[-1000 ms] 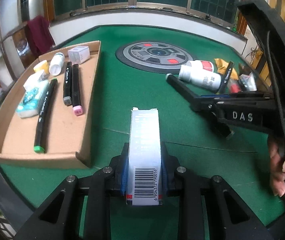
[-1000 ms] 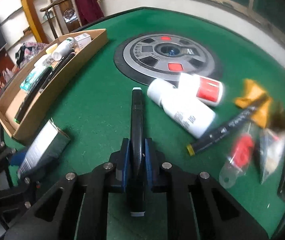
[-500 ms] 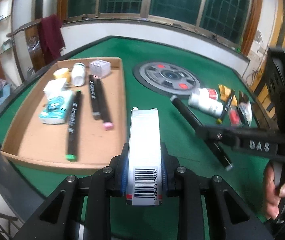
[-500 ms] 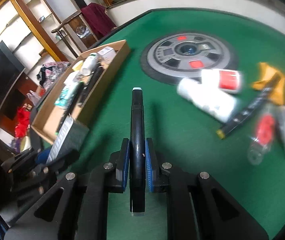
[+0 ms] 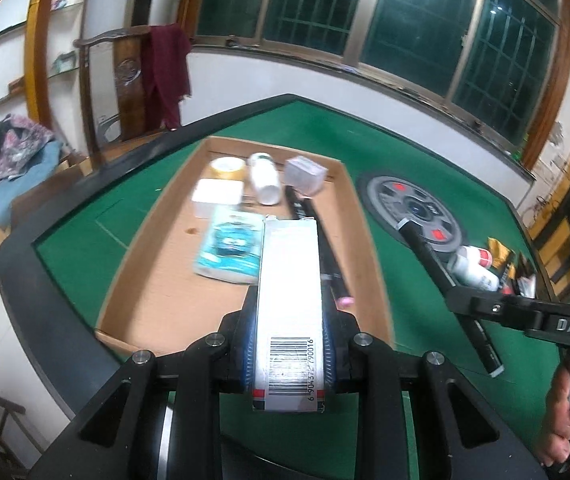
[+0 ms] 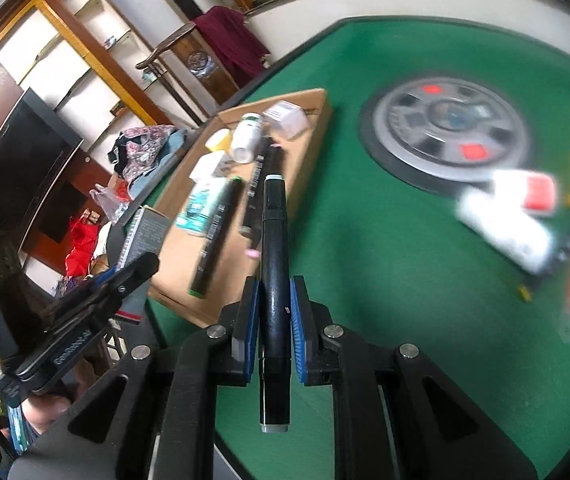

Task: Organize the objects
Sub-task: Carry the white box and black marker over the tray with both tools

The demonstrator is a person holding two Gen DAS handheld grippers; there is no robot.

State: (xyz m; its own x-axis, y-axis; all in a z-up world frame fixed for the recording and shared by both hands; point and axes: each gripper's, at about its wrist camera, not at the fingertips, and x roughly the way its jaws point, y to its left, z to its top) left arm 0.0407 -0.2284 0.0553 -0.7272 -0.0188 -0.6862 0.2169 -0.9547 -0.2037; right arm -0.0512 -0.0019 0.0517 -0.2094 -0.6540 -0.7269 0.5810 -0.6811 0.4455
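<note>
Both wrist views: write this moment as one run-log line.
left hand-held gripper: shut on box | right hand-held gripper: shut on marker | tray: below

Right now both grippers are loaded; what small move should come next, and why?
Probably lower the left gripper and set its white carton on the bare cardboard at the near end of the tray; the carton already hangs over the tray. The right gripper holds a black marker alongside.
</note>
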